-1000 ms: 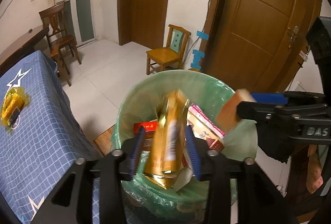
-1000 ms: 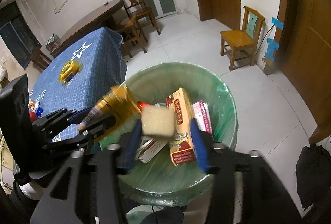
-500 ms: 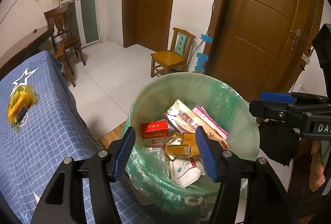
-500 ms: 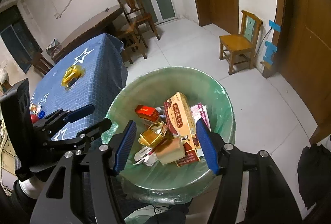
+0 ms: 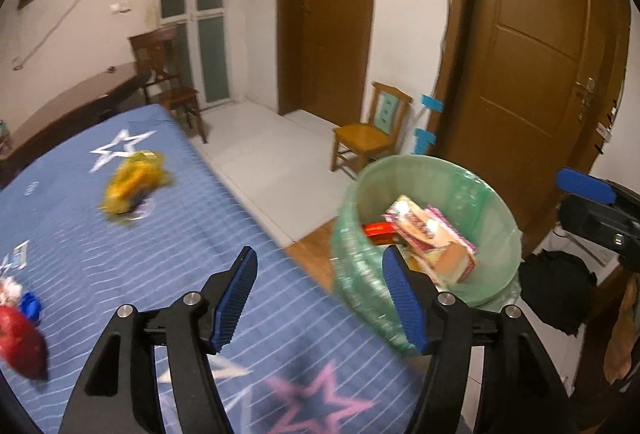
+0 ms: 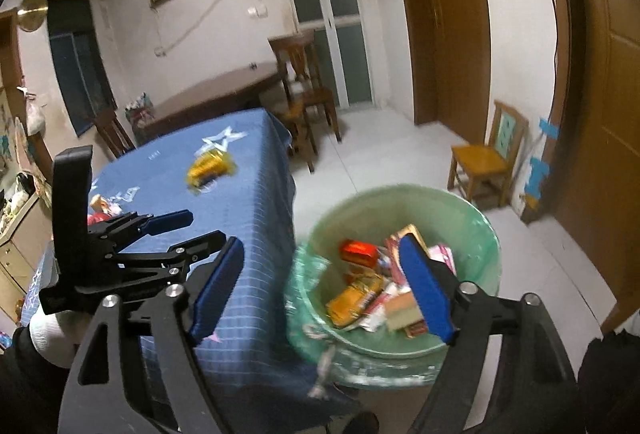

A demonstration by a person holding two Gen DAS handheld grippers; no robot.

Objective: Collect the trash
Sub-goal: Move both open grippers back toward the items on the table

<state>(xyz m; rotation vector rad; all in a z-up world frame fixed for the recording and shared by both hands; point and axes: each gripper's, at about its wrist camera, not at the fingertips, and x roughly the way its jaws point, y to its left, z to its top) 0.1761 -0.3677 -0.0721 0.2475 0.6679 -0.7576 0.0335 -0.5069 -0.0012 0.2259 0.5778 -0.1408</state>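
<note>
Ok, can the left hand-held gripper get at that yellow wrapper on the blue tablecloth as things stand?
Probably yes: the left hand-held gripper is open and empty, and the yellow wrapper lies alone on the blue tablecloth with nothing between them.

Bin (image 6: 472, 209) stands on floor just right of table (image 5: 224, 234), packets (image 6: 360, 290) piled inside it. Wrapper (image 5: 132, 185) lies on table's far part. 1 chair (image 5: 368, 137) behind bin by door (image 5: 532, 65); another chair (image 6: 304, 89) behind table.
</note>
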